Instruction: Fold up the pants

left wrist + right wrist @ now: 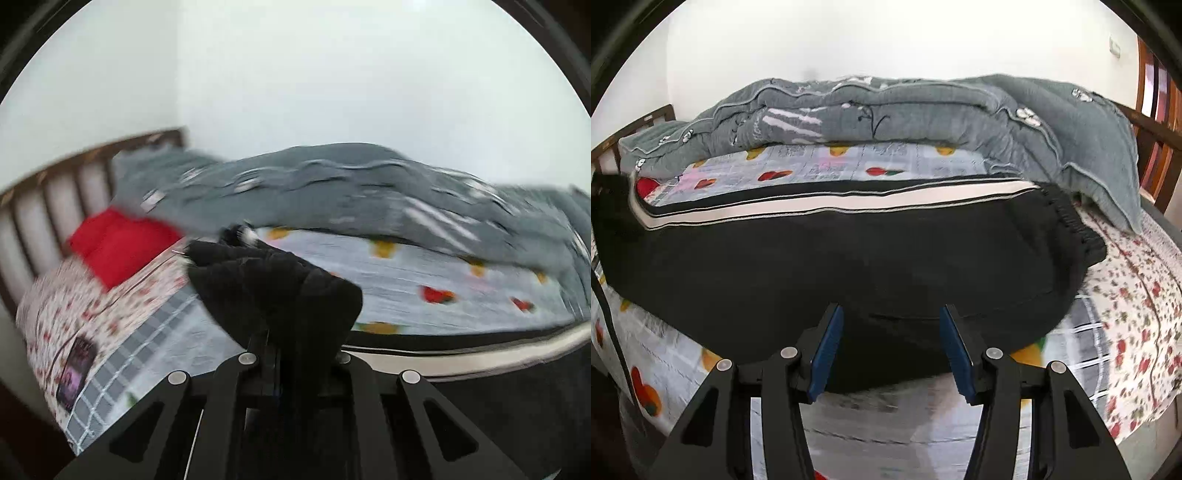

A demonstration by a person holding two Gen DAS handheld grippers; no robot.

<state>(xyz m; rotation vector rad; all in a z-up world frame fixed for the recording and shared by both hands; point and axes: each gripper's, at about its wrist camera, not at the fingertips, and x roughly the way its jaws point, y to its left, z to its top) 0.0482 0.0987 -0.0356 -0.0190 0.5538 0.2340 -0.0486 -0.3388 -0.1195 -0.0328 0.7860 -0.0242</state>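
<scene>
Black, soft fabric of the pants (273, 284) bunches limp in the left gripper (291, 350), jaws clamped on it above the bed (406, 291); floppy stuff, best gripped at hems. Seen from the right gripper (890, 347), jaws apart and empty, the pants (849, 258) lie flat across the bed (1137, 295), waistband far right.

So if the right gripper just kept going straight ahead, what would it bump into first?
Most likely the black pants with the white side stripe, spread on the fruit-print bedsheet. The right gripper has its jaws open and aims straight at that dark cloth, though how near is hard to judge.
</scene>
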